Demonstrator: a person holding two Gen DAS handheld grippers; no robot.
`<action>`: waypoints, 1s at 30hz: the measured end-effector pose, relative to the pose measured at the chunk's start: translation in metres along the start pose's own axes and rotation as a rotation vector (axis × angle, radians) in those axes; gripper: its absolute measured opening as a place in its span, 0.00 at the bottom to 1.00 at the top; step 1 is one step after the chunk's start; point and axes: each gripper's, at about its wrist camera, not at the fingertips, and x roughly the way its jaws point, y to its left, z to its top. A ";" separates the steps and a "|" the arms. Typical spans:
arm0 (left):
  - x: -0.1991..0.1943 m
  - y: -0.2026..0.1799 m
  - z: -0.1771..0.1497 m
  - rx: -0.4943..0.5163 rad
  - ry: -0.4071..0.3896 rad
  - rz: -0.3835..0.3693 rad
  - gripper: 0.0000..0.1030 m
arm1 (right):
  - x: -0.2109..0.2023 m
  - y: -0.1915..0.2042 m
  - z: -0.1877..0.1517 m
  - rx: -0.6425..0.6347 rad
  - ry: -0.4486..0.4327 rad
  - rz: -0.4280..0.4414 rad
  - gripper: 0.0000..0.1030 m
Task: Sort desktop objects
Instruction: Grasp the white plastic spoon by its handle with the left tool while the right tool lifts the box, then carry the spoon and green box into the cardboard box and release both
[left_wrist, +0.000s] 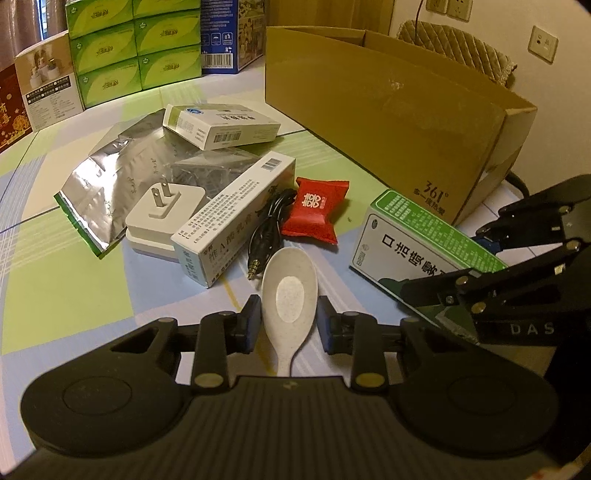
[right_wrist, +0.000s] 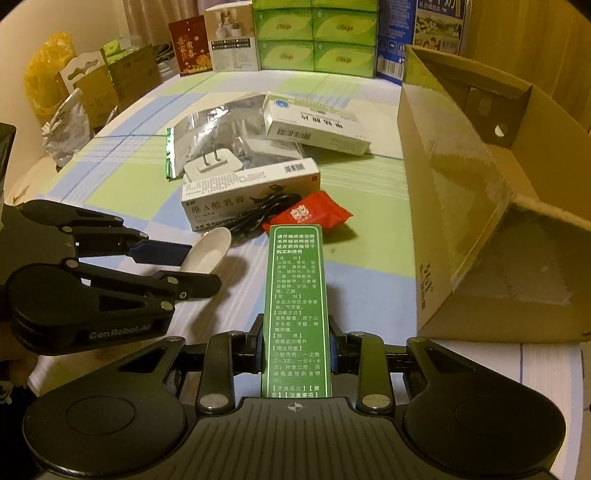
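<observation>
My left gripper (left_wrist: 289, 320) sits around a white spoon (left_wrist: 290, 291); its pads are on either side of the bowl, touching or nearly so. The spoon also shows in the right wrist view (right_wrist: 207, 251). My right gripper (right_wrist: 296, 349) is shut on a green-and-white medicine box (right_wrist: 294, 310), which also shows in the left wrist view (left_wrist: 417, 236). On the table lie a long white ointment box (left_wrist: 236, 218), a white plug adapter (left_wrist: 162, 218), a black audio cable (left_wrist: 266, 229), a red candy packet (left_wrist: 314, 210), a foil bag (left_wrist: 122, 177) and another white medicine box (left_wrist: 221, 125).
A large open cardboard box (right_wrist: 480, 206) stands at the right on the checked tablecloth (left_wrist: 74, 273). Stacked green tissue boxes (left_wrist: 136, 48) and other cartons line the far edge. Bags and boxes (right_wrist: 74, 96) sit beyond the left edge.
</observation>
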 end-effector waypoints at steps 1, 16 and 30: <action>-0.001 0.000 0.001 -0.005 -0.001 0.001 0.26 | -0.002 0.000 0.000 -0.001 -0.005 -0.002 0.27; -0.047 -0.014 0.033 -0.011 -0.077 0.038 0.26 | -0.065 0.002 0.023 0.002 -0.143 -0.038 0.27; -0.079 -0.026 0.058 0.010 -0.141 0.048 0.26 | -0.101 -0.004 0.031 0.011 -0.222 -0.057 0.27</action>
